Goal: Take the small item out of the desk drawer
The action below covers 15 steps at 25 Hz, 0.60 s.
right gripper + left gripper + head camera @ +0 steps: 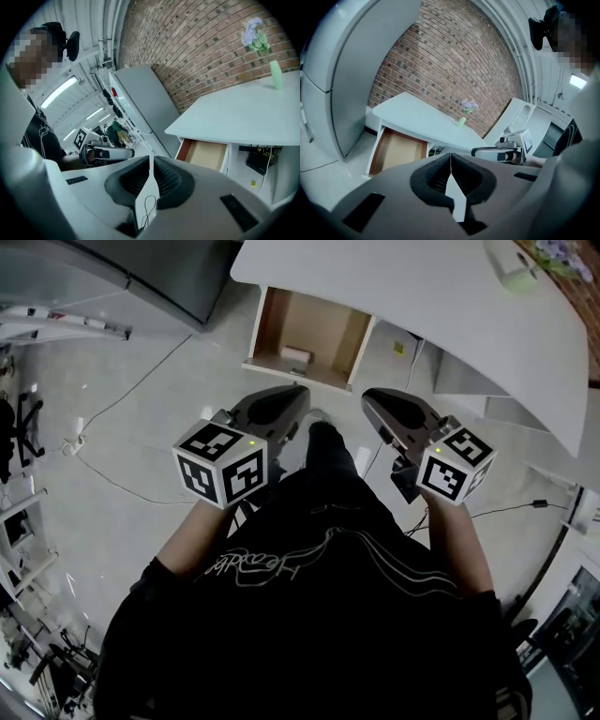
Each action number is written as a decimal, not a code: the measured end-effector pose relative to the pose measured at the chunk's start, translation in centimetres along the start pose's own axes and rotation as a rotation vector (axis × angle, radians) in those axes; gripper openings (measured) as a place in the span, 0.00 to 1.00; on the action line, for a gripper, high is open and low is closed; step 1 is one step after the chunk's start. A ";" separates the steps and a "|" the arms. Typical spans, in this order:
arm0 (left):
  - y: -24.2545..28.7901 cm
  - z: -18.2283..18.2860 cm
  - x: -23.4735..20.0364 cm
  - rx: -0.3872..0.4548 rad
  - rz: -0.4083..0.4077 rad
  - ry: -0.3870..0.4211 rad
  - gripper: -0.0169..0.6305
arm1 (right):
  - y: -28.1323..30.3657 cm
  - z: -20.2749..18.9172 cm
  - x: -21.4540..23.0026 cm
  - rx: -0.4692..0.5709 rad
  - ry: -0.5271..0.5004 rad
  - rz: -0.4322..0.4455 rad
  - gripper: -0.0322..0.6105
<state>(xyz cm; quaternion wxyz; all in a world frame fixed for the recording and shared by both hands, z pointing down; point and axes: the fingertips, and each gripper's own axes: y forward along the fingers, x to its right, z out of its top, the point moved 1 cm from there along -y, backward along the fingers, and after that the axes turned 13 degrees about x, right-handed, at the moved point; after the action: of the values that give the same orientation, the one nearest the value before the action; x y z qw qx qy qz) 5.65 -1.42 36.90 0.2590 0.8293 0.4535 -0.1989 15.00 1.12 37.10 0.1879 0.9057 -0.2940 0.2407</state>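
The wooden desk drawer (309,334) stands pulled open under the white desk (422,306). A small pale block, the small item (295,355), lies inside near the drawer's front. My left gripper (298,395) and right gripper (367,397) are held side by side above the floor, short of the drawer. Both are shut with nothing between the pads. The left gripper view shows its closed jaws (451,157) pointing toward the drawer (398,150). In the right gripper view, the shut right gripper (150,161) faces the drawer (206,153). The item does not show in either gripper view.
A green vase with purple flowers (516,273) stands on the desk's far side. A tall grey cabinet (159,273) is left of the desk. Cables (103,465) trail over the floor at the left. Dark boxes and wires (260,159) sit under the desk right of the drawer.
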 end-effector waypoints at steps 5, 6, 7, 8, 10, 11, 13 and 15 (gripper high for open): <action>0.8 0.4 -4.3 0.022 0.106 -0.052 0.06 | 5.1 -1.6 3.3 -0.112 -0.043 0.055 0.14; 1.0 0.2 -5.2 0.026 0.127 -0.068 0.06 | 6.1 -2.1 3.9 -0.137 -0.063 0.066 0.14; 1.1 0.0 -6.0 0.027 0.150 -0.082 0.06 | 7.1 -2.7 4.6 -0.162 -0.081 0.077 0.14; 1.3 -0.3 -6.9 0.027 0.173 -0.095 0.06 | 8.1 -3.4 5.2 -0.188 -0.096 0.086 0.14; 1.6 -0.6 -8.9 0.028 0.215 -0.116 0.06 | 10.1 -4.8 6.6 -0.234 -0.114 0.100 0.14; 1.7 -0.7 -9.9 0.031 0.230 -0.126 0.06 | 11.2 -5.5 7.2 -0.257 -0.122 0.108 0.14; 1.6 -1.0 -11.6 0.039 0.254 -0.149 0.06 | 13.2 -7.0 8.1 -0.308 -0.139 0.128 0.14; 1.3 -1.6 -13.2 0.042 0.284 -0.179 0.06 | 15.0 -8.6 9.1 -0.363 -0.153 0.147 0.14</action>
<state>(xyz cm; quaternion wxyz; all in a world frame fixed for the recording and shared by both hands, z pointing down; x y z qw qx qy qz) 0.19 -9.61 45.93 0.3065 0.8692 0.3025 -0.2431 9.29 -10.12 52.04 0.3070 0.8487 -0.4114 0.1274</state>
